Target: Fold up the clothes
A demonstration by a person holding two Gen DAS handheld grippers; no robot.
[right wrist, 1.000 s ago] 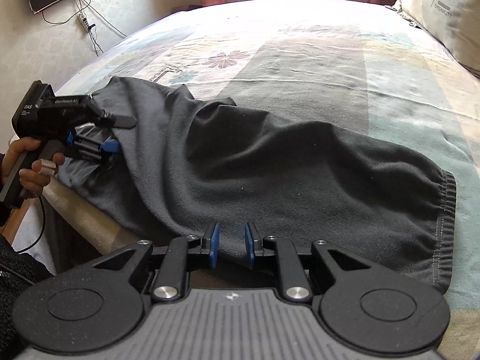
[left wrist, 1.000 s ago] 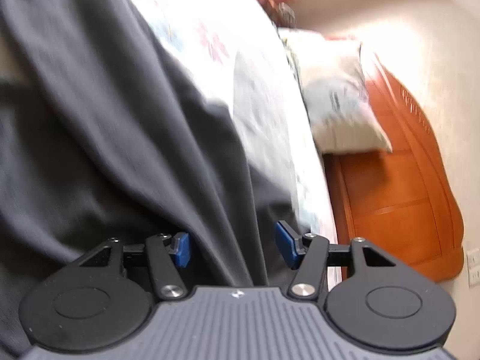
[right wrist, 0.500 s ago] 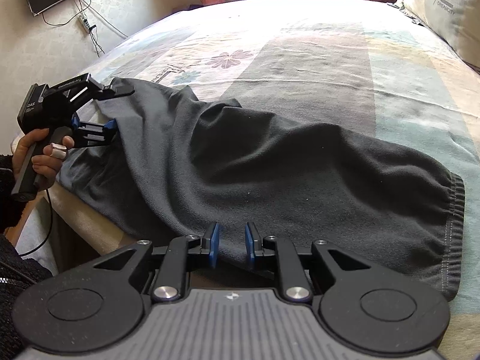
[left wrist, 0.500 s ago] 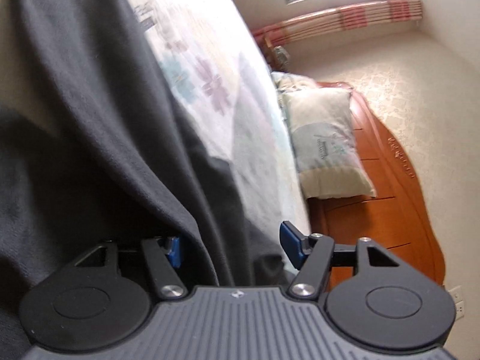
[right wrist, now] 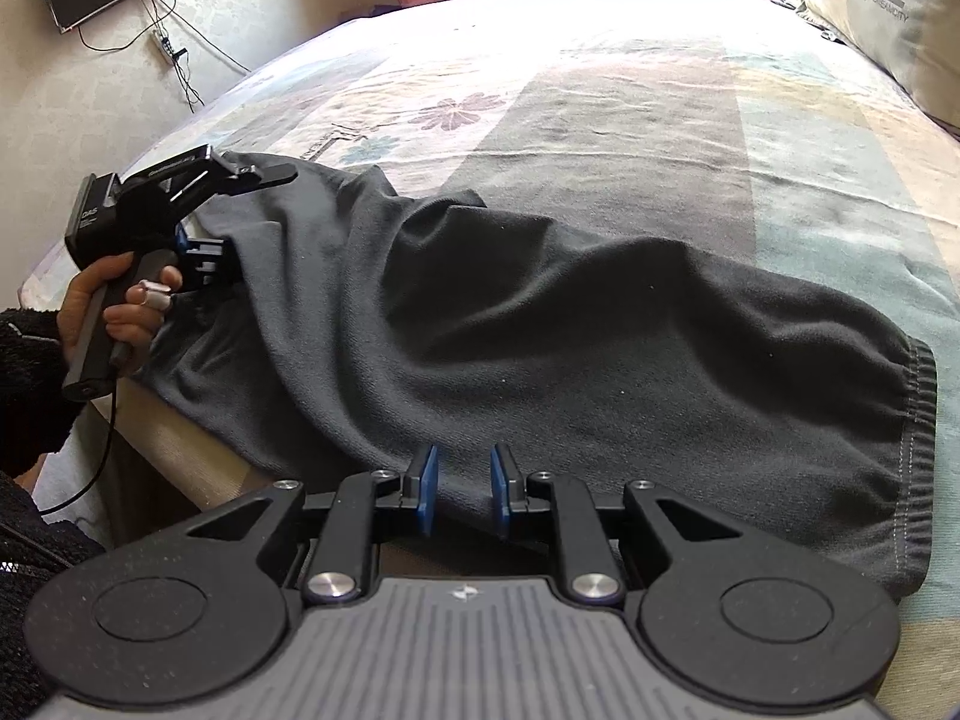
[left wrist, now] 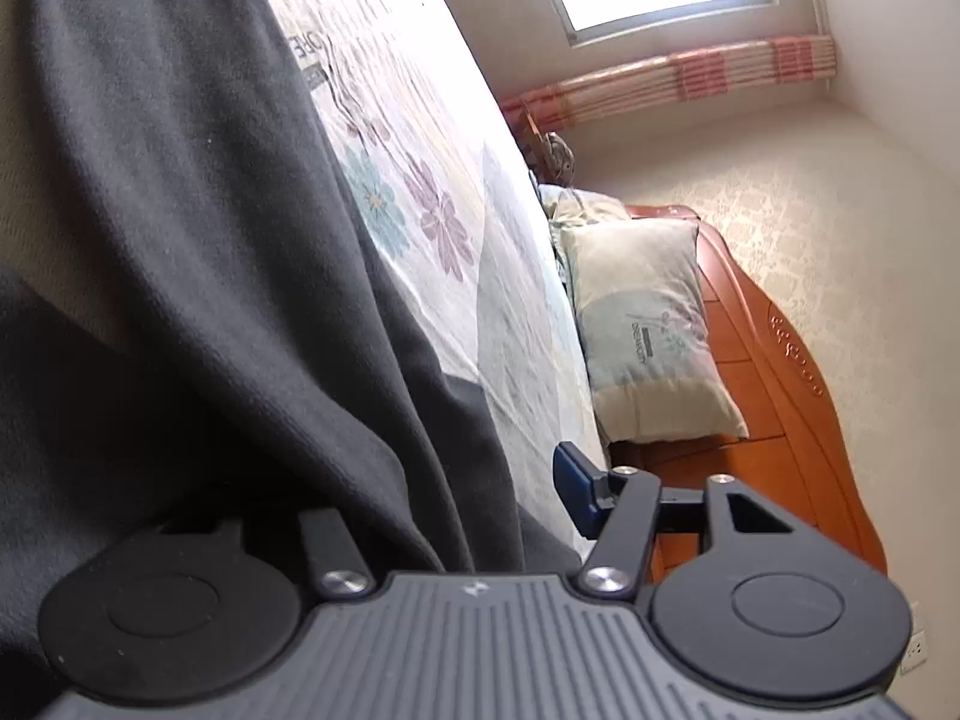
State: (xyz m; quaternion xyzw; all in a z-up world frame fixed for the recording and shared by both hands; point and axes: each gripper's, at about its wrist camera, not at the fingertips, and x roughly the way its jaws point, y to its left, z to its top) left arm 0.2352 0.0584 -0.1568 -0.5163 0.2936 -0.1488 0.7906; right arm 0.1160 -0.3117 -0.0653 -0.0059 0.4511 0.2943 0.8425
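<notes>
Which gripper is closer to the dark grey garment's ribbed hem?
Right. The right gripper is at the near edge of the dark grey garment, close to its ribbed hem; the left gripper, jaws closing around fabric, is at the opposite end.

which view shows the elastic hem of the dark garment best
The right wrist view. The dark garment lies spread across the bed there, with its gathered elastic hem along the right edge. The left wrist view shows only close folds of cloth, no hem.
</notes>
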